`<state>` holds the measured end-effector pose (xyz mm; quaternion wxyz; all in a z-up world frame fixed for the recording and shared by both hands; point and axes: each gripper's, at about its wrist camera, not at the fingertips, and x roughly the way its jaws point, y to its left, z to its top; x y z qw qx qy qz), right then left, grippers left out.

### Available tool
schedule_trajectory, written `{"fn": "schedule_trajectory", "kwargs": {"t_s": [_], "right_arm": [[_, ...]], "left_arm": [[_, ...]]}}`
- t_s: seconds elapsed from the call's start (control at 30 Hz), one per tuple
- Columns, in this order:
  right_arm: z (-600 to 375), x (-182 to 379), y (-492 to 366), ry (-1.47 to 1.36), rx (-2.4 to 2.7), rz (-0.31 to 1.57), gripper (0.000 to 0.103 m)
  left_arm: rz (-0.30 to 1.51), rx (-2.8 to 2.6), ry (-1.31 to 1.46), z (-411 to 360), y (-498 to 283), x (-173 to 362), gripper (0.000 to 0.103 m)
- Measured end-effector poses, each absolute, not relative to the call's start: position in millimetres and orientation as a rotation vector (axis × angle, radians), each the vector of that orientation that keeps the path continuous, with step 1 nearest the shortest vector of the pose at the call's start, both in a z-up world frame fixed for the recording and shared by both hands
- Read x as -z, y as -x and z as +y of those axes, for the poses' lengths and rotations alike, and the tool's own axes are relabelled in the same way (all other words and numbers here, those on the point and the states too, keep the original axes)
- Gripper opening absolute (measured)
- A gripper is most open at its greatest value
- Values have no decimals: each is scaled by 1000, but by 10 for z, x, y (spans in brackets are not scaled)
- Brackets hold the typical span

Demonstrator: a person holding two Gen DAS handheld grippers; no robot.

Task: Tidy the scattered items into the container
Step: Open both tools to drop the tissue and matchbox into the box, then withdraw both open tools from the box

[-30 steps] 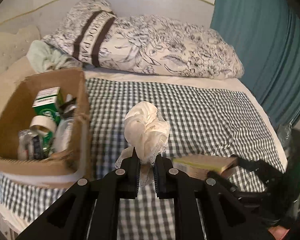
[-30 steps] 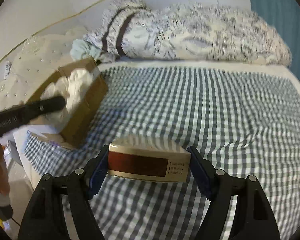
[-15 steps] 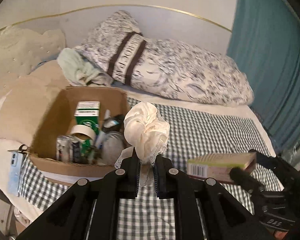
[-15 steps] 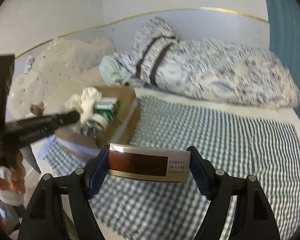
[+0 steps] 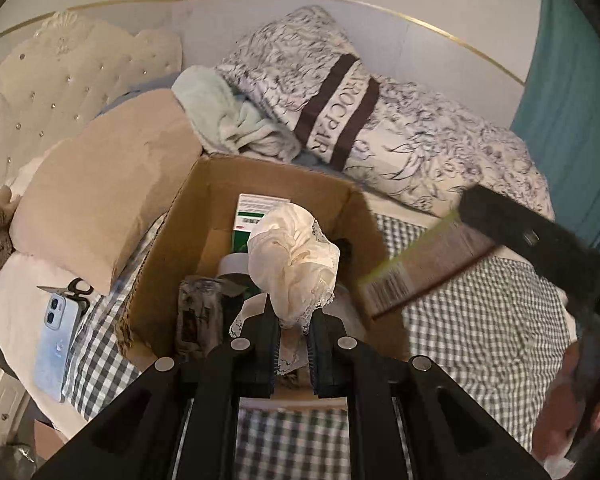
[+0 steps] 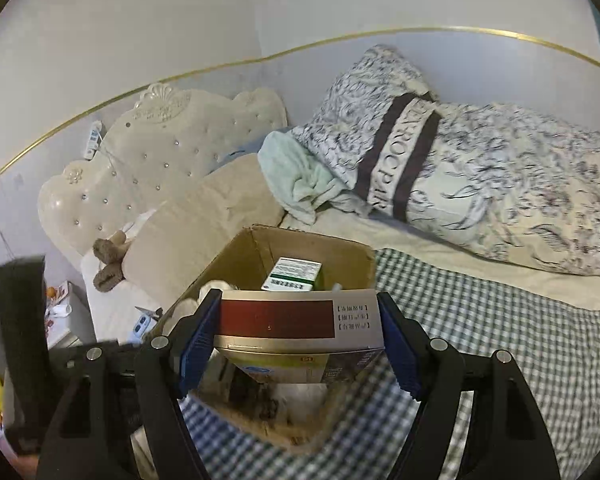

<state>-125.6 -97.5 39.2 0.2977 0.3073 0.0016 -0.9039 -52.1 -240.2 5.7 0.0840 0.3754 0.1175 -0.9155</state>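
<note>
— Left wrist view: where's the cloth?
— My left gripper (image 5: 292,344) pinches the lace cloth (image 5: 293,261) over the cardboard box (image 5: 276,178).
— And the carton?
— Right gripper (image 6: 298,340) clamps the flat carton (image 6: 296,322) crosswise, above the box's near right edge.

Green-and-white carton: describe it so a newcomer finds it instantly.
Find the open cardboard box on the checked bedspread, below the patterned pillow. Inside, near its far wall, stands the green-and-white carton. It is the only printed green pack there; the box in the right gripper's jaws is gold and red.
</note>
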Motion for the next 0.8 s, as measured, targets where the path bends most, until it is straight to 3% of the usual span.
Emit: {"fn": "schedule_trajectory", "kwargs": {"t_s": [0.1,0.13,0.17,0.2,0.23,0.43,0.53,0.67,0.8], "right_arm": [[-1150,-244,1454,-849,2391,10,75],[-1194,-210,1489,-856,2397,10,75],[-1223,-190,1498,-862,2404,14,76],[-1245,-183,1502,-864,2419,26,82],[-1254,-186,1502,-857,2442,40,85],[-1019,-320,1253,-747,2618,95,92],[-712,-335,978,-675,2725,59,103],[-310,-136,623,-652,2845,-13,103],[12,204,460,-852,2857,-86,103]], "left_arm": [[344,2742,-1133,-2476,606,66,19],[338,2760,-1133,-2485,627,106,42],[327,2776,-1129,-2483,643,148,80],[312,2776,-1121,-2473,651,174,97],[298,2769,-1096,-2466,644,188,103],[310,2725,-1120,-2453,616,243,103],[276,2717,-1093,-2359,523,225,103],[234,2752,-1012,-2117,362,169,103],[191,2786,-1010,-1831,225,169,103]]}}
